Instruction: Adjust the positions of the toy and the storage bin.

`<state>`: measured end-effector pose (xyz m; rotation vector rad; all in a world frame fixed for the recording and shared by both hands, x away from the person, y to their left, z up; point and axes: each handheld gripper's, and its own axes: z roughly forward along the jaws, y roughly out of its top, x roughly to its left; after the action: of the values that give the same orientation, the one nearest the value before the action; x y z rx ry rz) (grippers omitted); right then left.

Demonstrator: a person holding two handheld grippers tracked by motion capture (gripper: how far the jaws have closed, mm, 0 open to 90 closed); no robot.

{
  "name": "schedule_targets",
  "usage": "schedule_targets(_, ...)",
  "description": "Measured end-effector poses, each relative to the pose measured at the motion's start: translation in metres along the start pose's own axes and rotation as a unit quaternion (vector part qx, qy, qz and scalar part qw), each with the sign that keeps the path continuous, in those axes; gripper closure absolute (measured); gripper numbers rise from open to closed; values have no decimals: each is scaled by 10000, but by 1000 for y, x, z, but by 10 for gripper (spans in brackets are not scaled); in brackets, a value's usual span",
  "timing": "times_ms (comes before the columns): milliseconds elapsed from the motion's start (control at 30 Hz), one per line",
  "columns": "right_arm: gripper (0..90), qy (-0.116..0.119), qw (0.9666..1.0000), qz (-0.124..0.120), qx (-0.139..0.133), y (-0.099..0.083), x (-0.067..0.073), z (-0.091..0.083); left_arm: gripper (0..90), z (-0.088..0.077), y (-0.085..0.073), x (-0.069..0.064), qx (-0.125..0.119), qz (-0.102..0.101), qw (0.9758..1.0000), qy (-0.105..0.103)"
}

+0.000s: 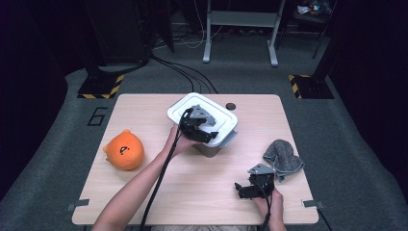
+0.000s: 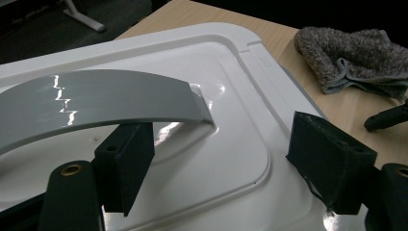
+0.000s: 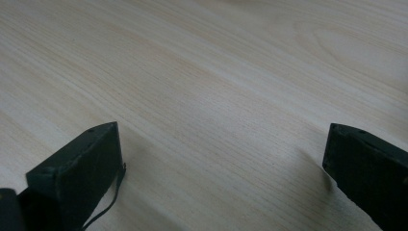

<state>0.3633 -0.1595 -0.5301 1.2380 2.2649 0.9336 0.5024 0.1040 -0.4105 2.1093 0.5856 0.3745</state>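
over the white bin lid point(image 2: 231, 139): left tongs point(image 2: 221, 168) wide beside the grey handle point(image 2: 96, 98), ungripped; next, close on it. right tongs point(image 3: 221, 178) wide, idle on the surface point(image 3: 216, 72).

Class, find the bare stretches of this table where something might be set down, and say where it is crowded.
Bare wood lies between the orange plush toy and the right gripper, in front of the white lidded bin. The far right corner beyond the grey cloth is free too. It is crowded at the bin, where the left gripper hovers over the lid.

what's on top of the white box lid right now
A curved grey handle arches over the white lid, and the open left gripper hovers beside it. The box's inside is covered by the lid.
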Motion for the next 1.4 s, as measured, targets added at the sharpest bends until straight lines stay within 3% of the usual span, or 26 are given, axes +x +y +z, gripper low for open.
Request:
schedule_targets(500,0,-15,10000,-4,-11,0,0,0,243,8,8,-17,29,215,9995,-238)
schedule_targets(733,0,-3,10000,-5,-7,0,0,0,156,6,7,-15,108,196,9997,-80)
schedule_targets(900,0,-30,10000,60,-44,0,0,1,133,-2,7,-15,123,241,9996,3)
schedule_targets(967,0,1,10000,64,-14,0,0,0,120,-6,6,-17,94,109,9999,1)
schedule_targets(1067,0,0,10000,82,-35,0,1,0,116,-15,4,-16,52,67,10000,30)
schedule_targets(1233,0,26,10000,10,-14,0,-2,1,113,-32,-3,-18,-129,36,9998,144)
schedule_targets(1400,0,32,9999,119,-10,0,-1,1,113,-49,-11,-21,-232,35,9995,222)
